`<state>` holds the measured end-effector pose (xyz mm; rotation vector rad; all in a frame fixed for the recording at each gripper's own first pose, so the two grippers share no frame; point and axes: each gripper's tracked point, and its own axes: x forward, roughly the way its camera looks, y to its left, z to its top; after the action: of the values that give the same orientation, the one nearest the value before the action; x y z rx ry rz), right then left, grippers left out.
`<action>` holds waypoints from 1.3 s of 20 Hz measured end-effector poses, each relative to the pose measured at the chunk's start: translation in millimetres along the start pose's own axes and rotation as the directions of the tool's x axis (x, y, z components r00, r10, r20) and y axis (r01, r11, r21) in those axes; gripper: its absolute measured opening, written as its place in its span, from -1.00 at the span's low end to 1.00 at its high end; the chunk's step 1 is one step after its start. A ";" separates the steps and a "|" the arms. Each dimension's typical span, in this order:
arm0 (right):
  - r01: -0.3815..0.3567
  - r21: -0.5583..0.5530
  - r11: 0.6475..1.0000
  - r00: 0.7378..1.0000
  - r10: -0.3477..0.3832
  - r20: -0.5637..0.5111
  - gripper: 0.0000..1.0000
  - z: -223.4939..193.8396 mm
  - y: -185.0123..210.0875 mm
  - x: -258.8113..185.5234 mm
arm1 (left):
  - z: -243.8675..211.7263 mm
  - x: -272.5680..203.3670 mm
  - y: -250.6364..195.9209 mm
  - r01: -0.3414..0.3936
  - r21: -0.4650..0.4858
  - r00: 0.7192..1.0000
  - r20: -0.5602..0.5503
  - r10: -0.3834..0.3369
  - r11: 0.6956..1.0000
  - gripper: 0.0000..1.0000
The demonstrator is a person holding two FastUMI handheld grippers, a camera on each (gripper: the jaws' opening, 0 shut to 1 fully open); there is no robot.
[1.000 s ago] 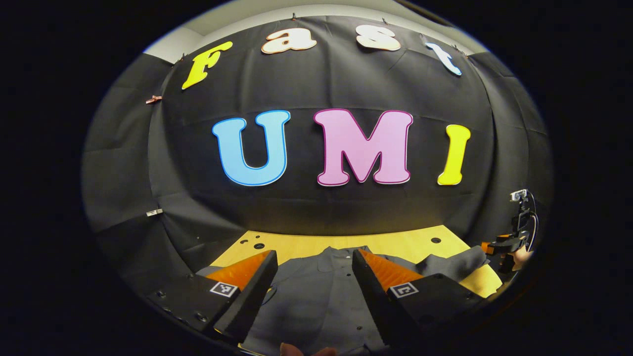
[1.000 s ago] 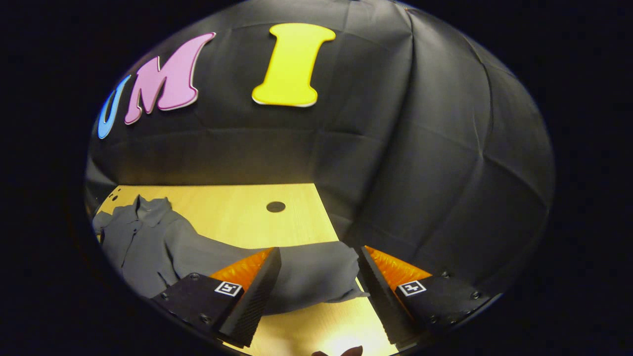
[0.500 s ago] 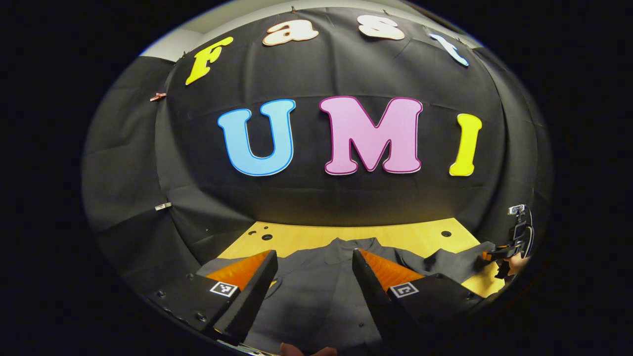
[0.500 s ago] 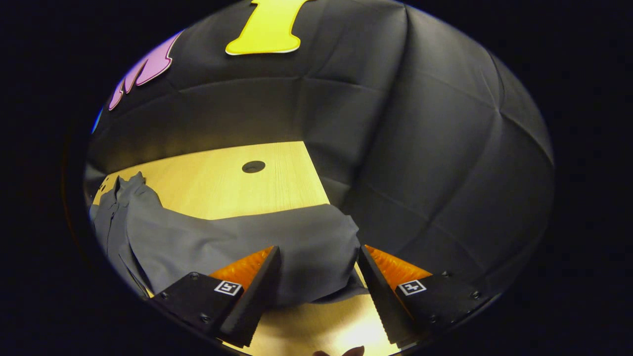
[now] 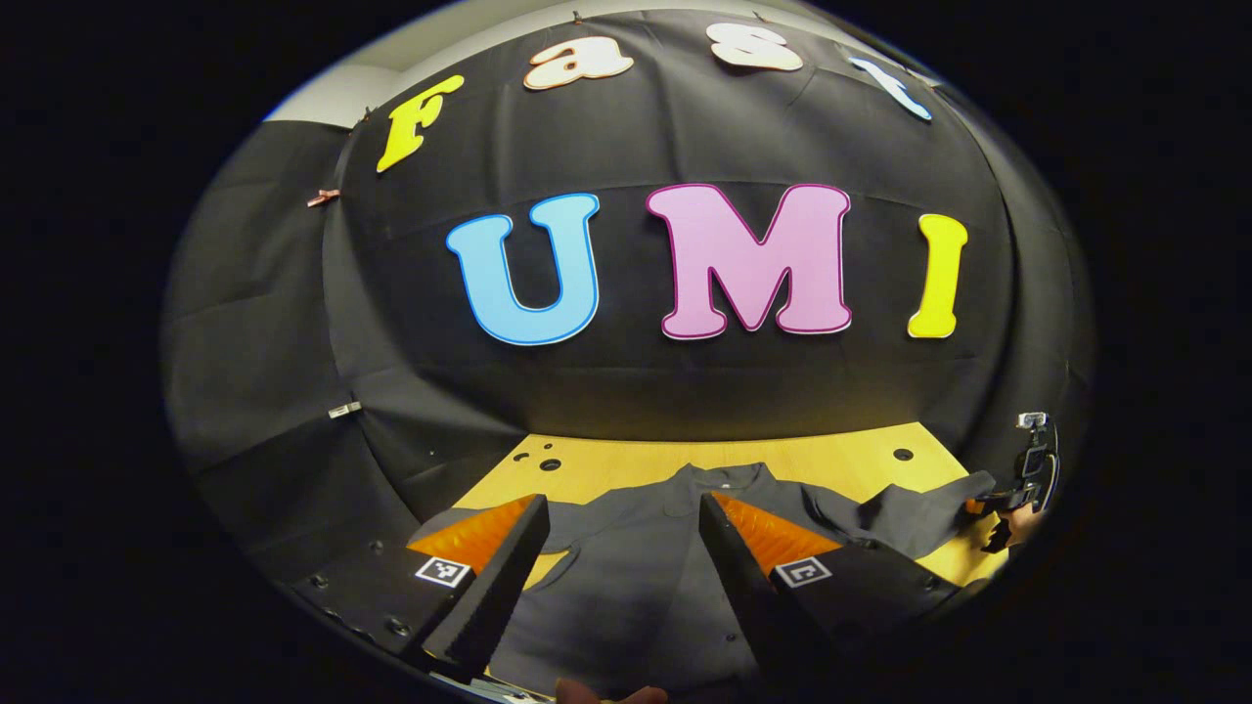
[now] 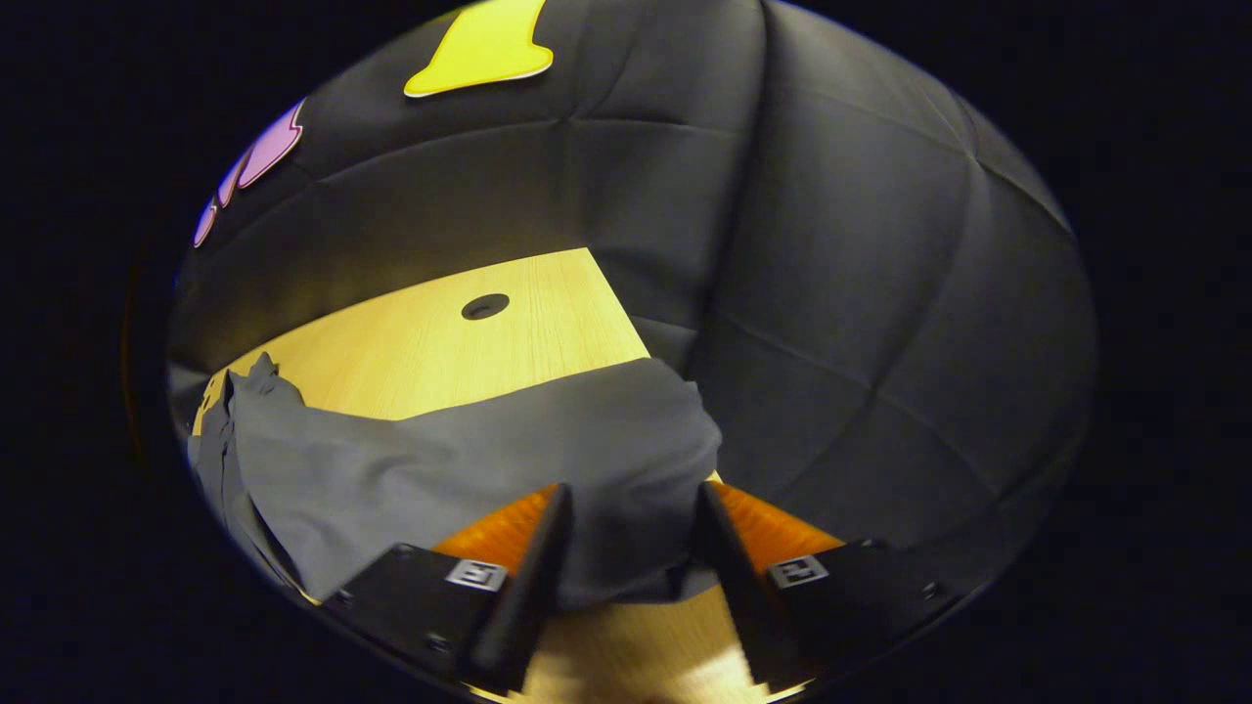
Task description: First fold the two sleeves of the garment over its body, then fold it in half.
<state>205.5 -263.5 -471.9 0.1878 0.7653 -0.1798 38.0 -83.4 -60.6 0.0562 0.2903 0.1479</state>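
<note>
Booth wall is black cloth behind a pale wood bench [image 6: 430,342]; grey garment [image 5: 636,577] lies flat on it, collar toward the wall. Over the last second my right hand-held gripper [image 6: 626,533] dropped onto the right sleeve [image 6: 548,440] cuff and its jaws narrowed around the fabric, though full pinch isn't confirmed. Left hand-held gripper [image 5: 621,548] still hovers spread over the body, holding nothing. Reading: first sleeve fold is just starting; neither sleeve is over the body yet.
</note>
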 end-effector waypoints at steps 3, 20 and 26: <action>0.026 -0.040 0.999 0.999 -0.028 -0.028 -0.81 -0.5 -1.6 -0.4 | 4.0 -1.3 2.9 0.013 0.008 1.000 0.010 -0.013 1.000 0.91; 0.110 0.054 0.992 0.945 -0.122 0.303 -0.82 104.7 51.7 -214.0 | -20.7 16.6 123.9 0.156 -0.021 0.983 0.096 -0.154 0.987 0.94; 0.031 0.025 0.999 0.911 -0.038 0.411 -0.82 141.8 158.7 -285.7 | -35.0 31.0 167.3 0.230 -0.067 0.970 0.102 -0.223 0.971 0.94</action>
<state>134.6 -116.4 -155.2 0.1461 0.3452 -0.2506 34.3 87.8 -90.0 -0.0481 0.1951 -0.0705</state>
